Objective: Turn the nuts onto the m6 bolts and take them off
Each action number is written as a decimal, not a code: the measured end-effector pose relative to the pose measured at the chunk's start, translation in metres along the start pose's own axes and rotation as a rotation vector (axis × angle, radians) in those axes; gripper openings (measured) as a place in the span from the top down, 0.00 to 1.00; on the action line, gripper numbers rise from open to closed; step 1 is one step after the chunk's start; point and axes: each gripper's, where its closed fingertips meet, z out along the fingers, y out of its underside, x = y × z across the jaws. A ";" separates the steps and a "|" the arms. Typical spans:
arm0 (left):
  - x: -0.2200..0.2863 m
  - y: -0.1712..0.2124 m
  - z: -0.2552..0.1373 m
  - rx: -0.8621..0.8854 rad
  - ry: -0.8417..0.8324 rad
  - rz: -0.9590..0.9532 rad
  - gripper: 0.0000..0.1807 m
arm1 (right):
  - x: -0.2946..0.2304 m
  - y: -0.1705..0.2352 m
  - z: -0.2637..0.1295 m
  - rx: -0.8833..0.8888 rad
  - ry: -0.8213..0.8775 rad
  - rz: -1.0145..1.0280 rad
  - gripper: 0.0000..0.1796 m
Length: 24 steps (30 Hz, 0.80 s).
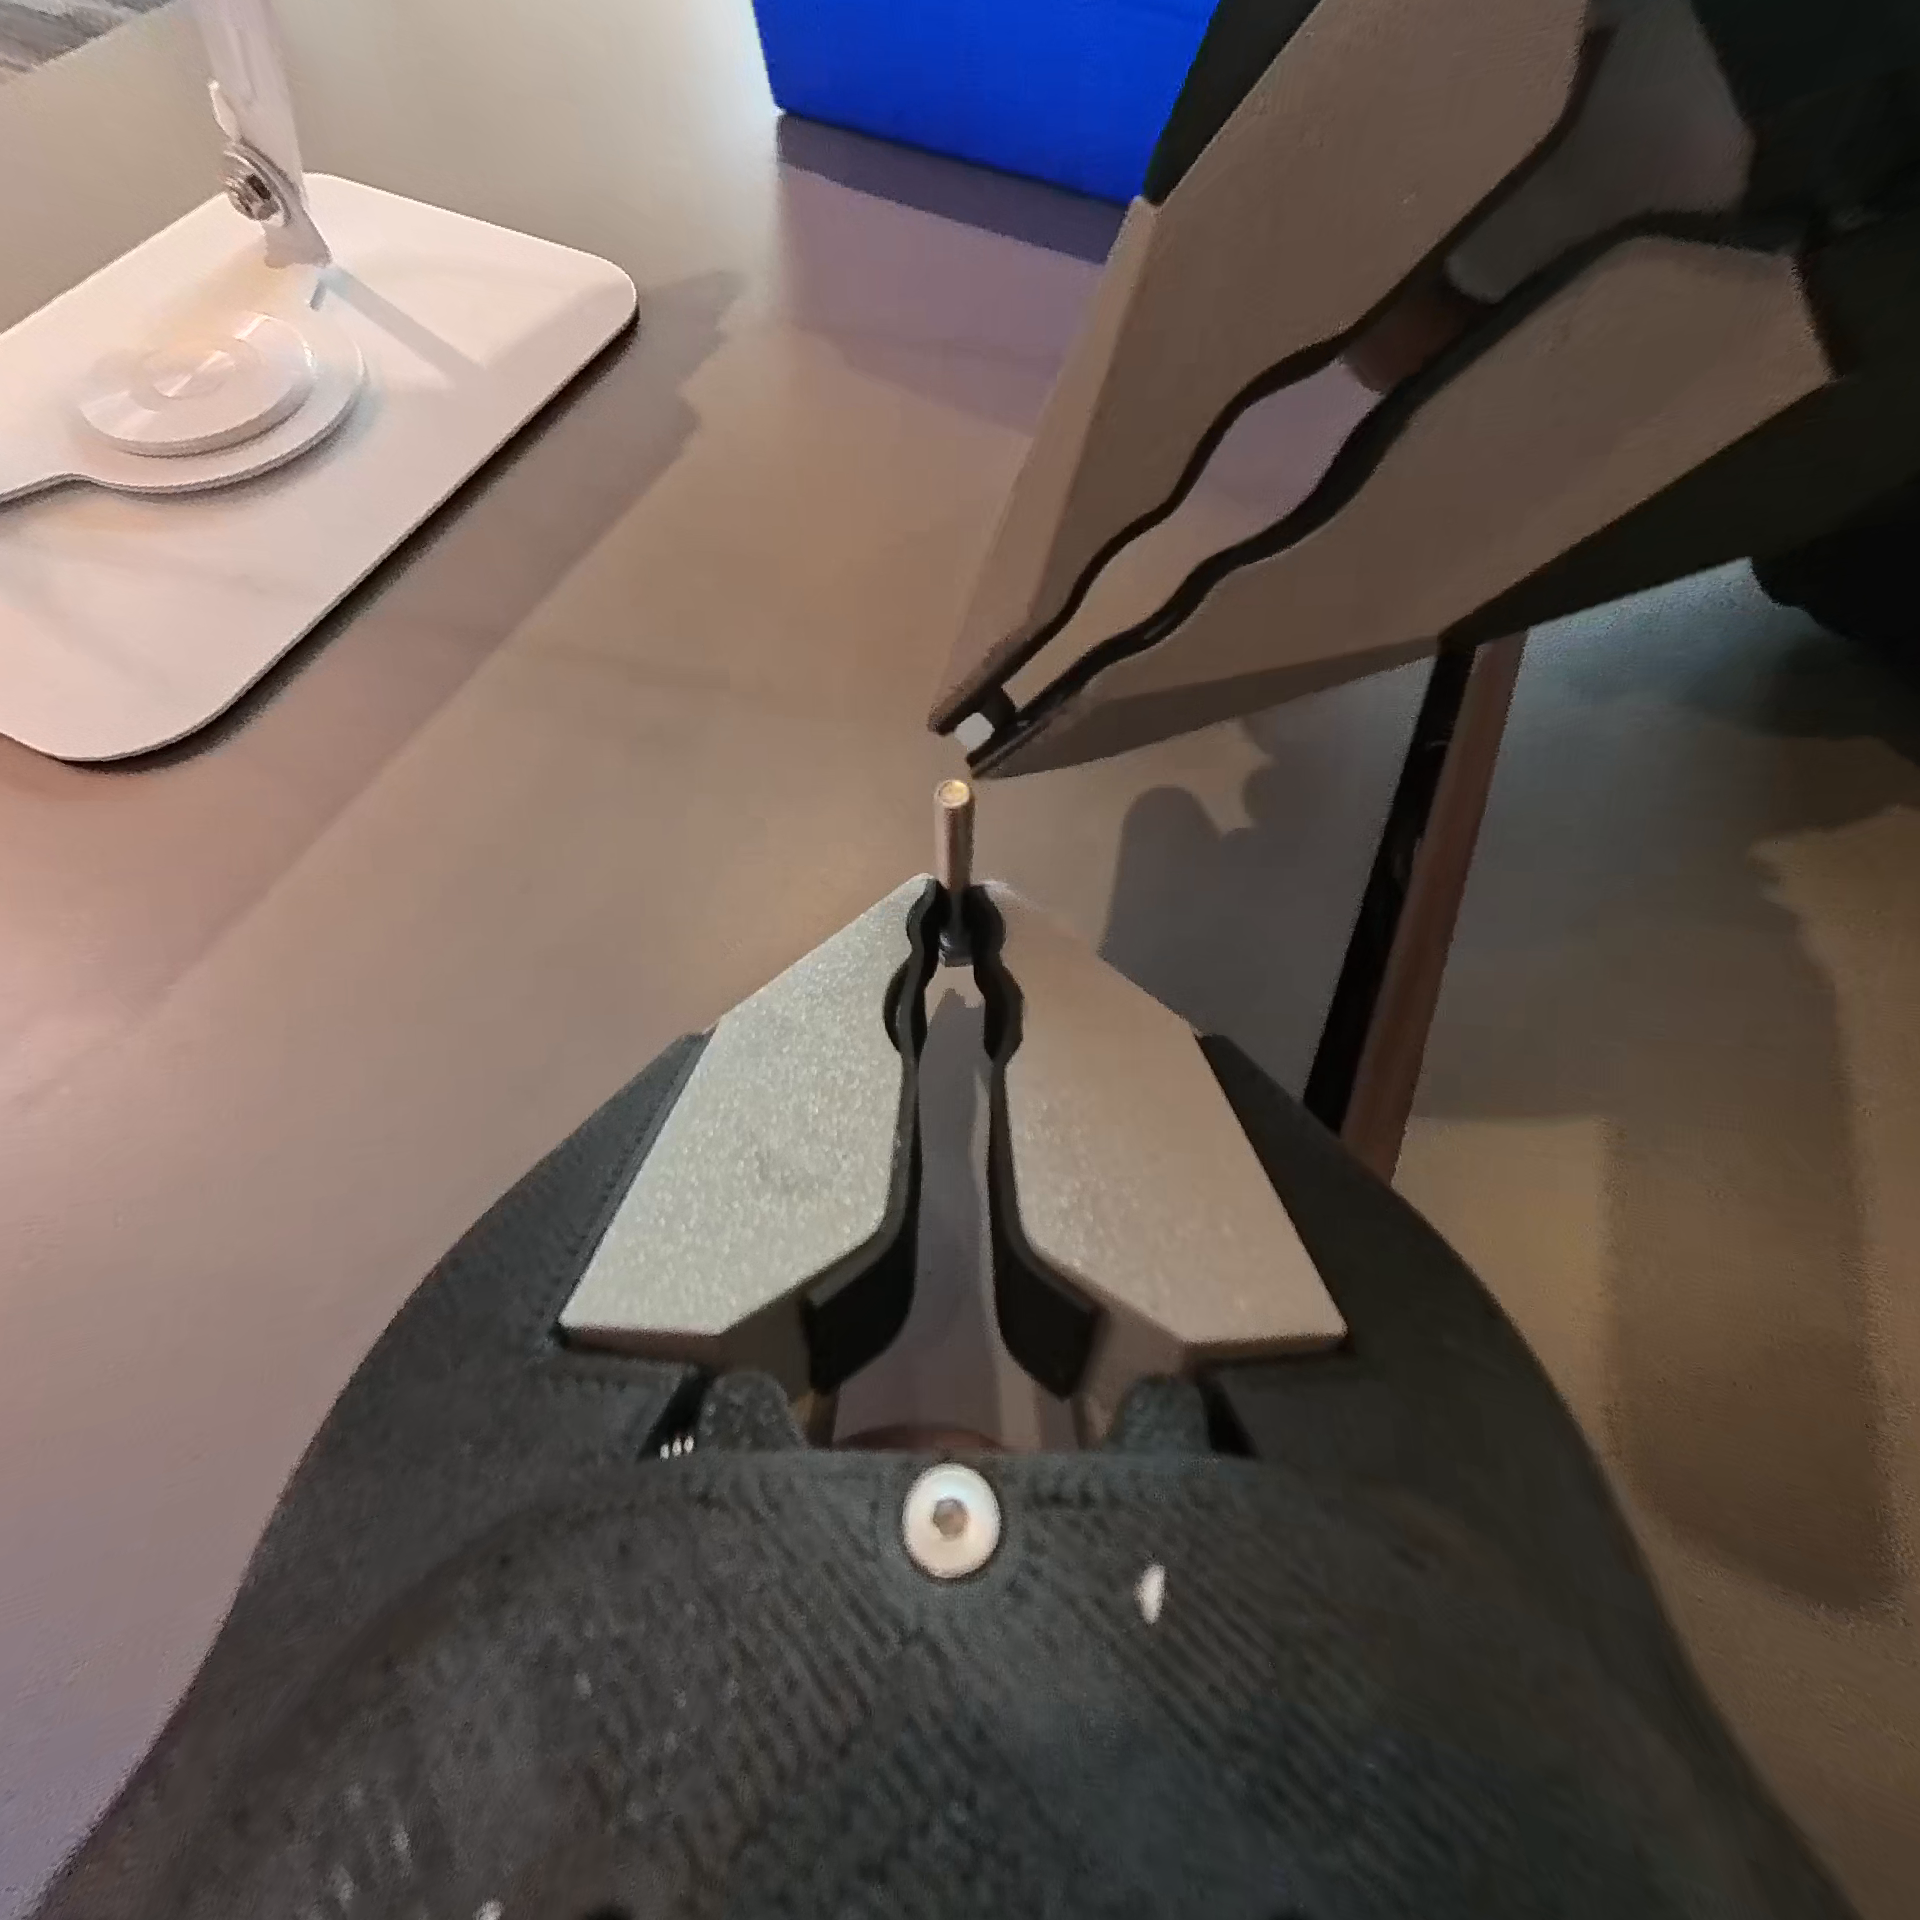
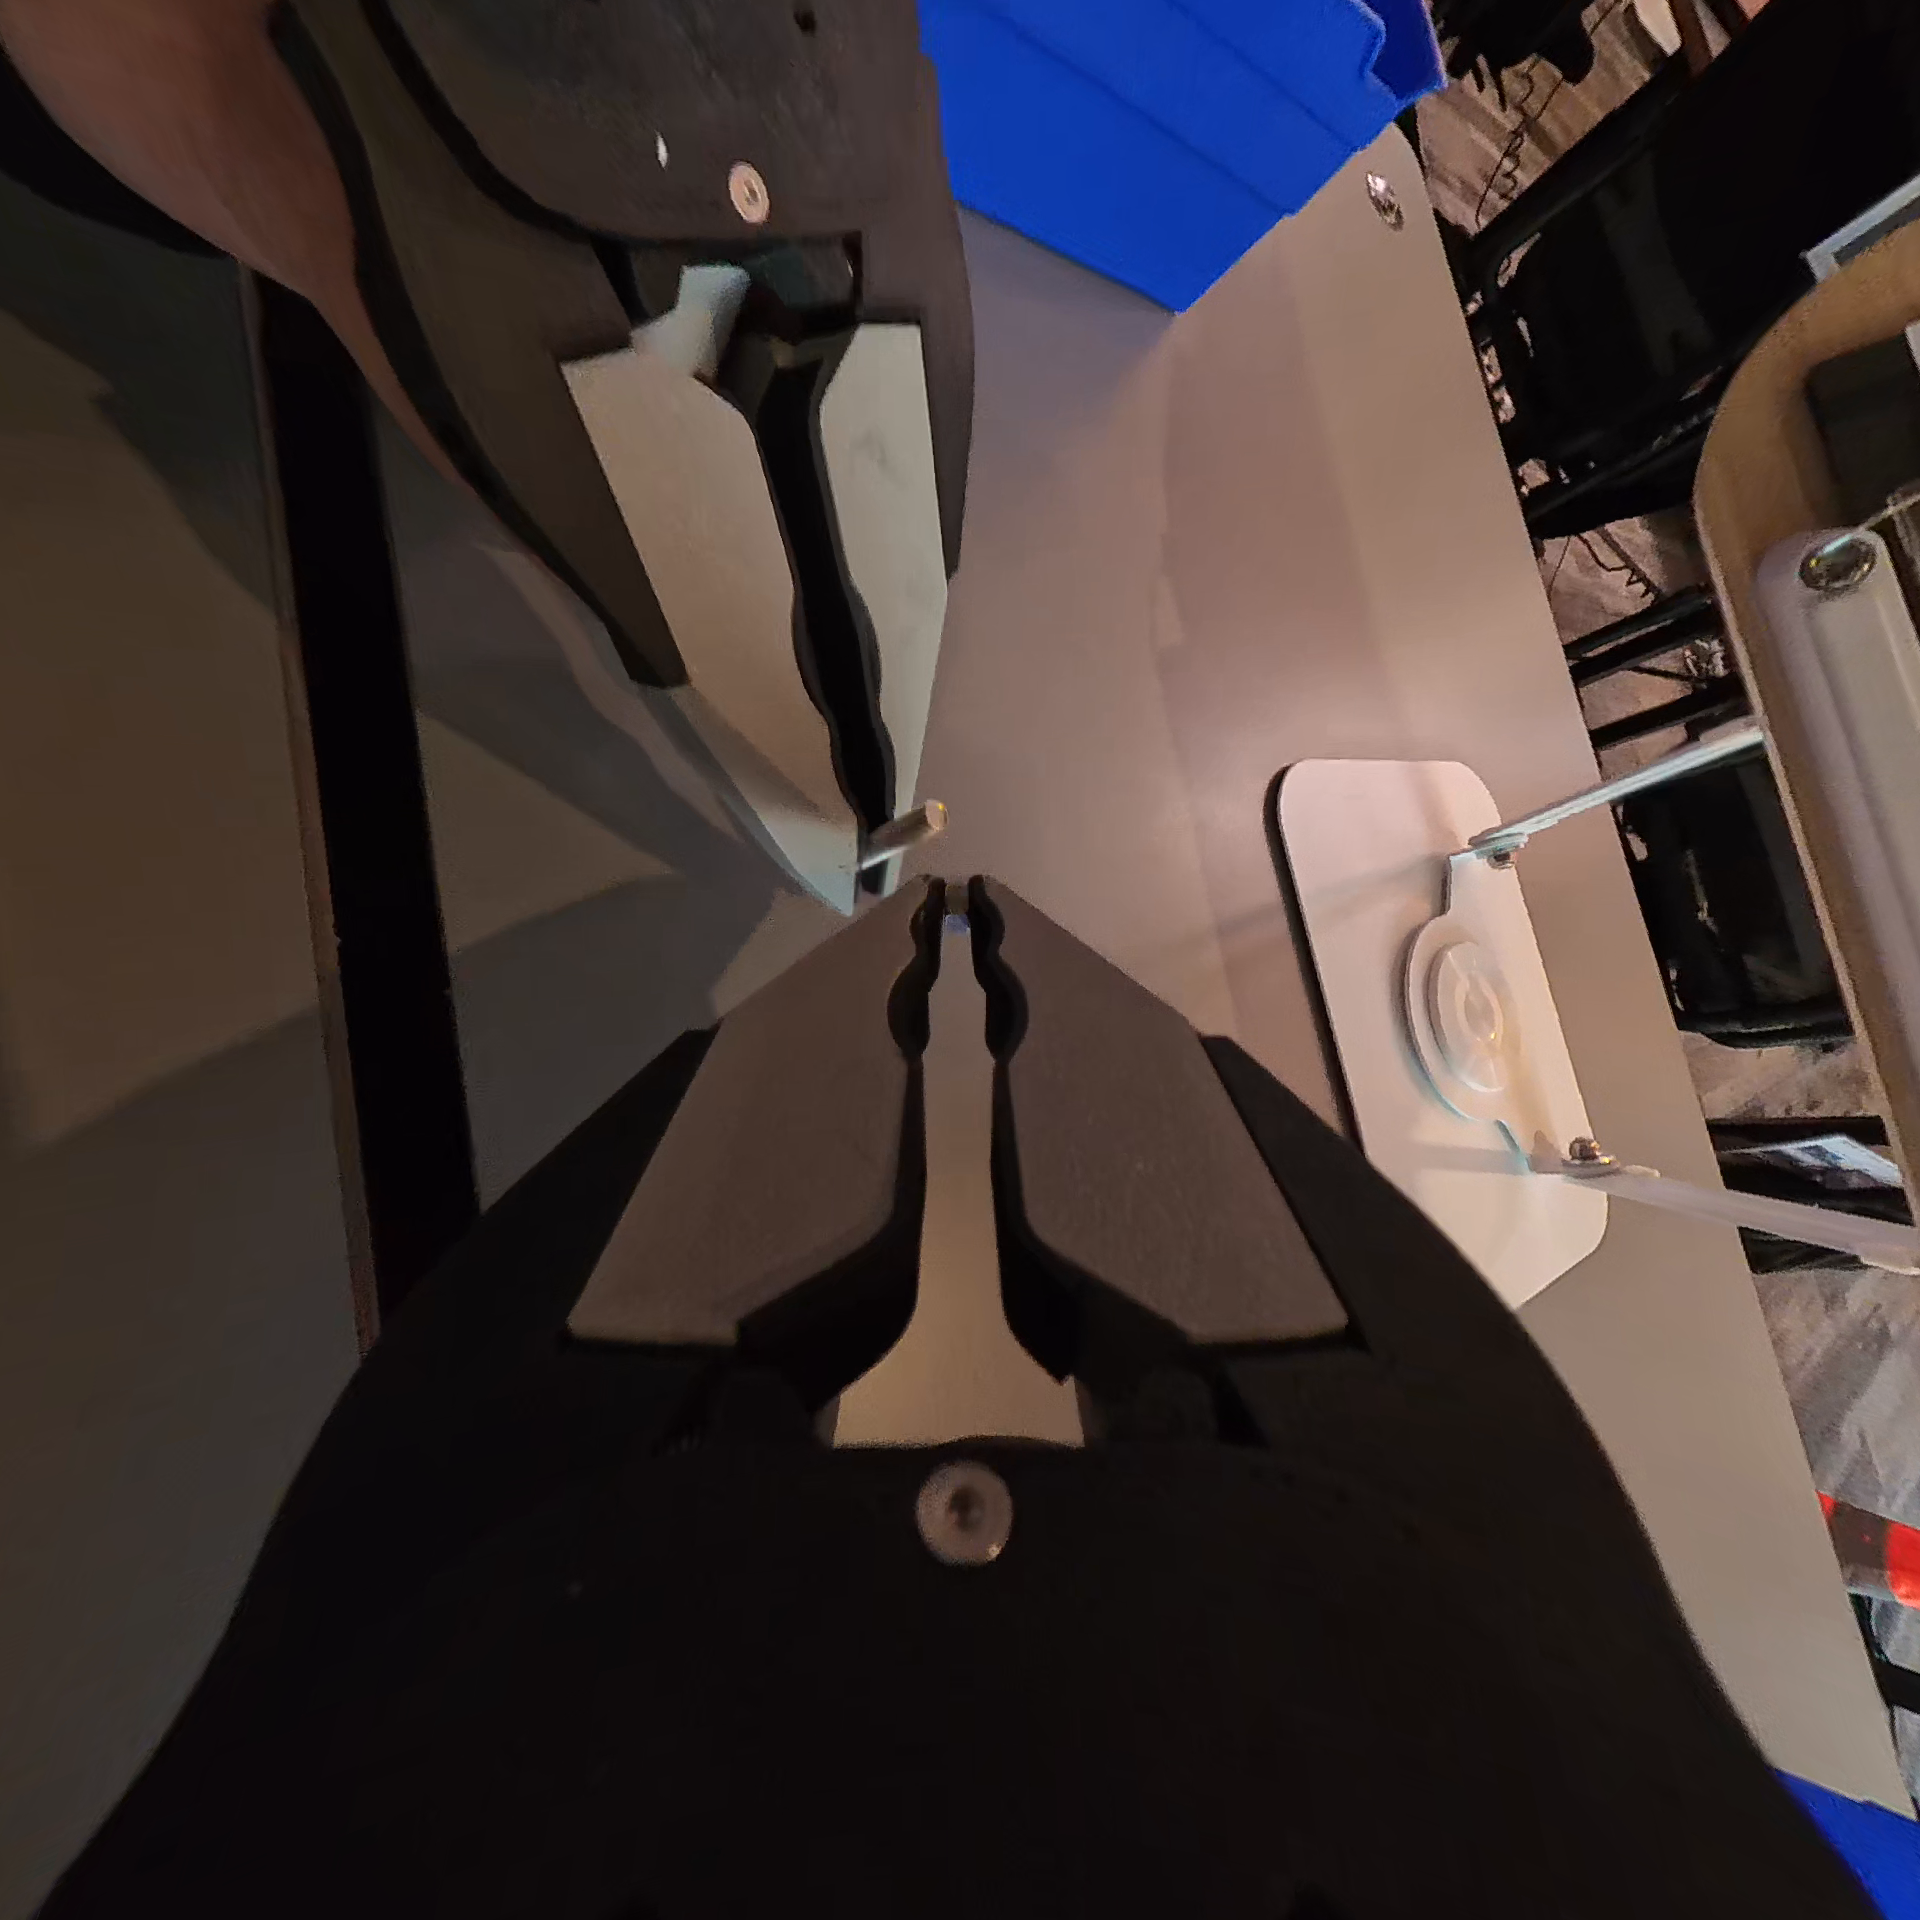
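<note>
My left gripper (image 1: 954,920) is shut on the head end of a silver bolt (image 1: 951,833), whose shaft sticks out forward above the table. My right gripper (image 1: 982,740) comes in from the upper right, shut on a small nut (image 1: 975,736), a short gap beyond the bolt's tip. In the right wrist view my right gripper (image 2: 953,902) pinches the nut (image 2: 954,920) at its tips. The left gripper (image 2: 871,847) reaches in from the upper left with the bolt (image 2: 909,829) pointing right, just above the nut.
A white stand base (image 1: 312,436) with a round disc lies on the grey table at far left; it also shows in the right wrist view (image 2: 1455,1018). A blue bin (image 1: 977,83) sits at the back (image 2: 1143,125). The table edge and floor lie to the right (image 1: 1382,935). My left and right fingertips are right by each other.
</note>
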 end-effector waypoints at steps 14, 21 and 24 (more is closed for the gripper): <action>-0.010 -0.007 -0.005 0.053 -0.062 0.000 0.99 | 0.021 0.052 0.028 -0.193 0.080 0.172 0.99; -0.009 -0.007 -0.005 0.056 -0.059 0.000 0.99 | 0.012 0.057 0.037 -0.208 0.036 0.195 0.94; -0.009 -0.007 -0.005 0.053 -0.059 -0.001 0.99 | 0.010 0.057 0.038 -0.204 0.026 0.202 0.93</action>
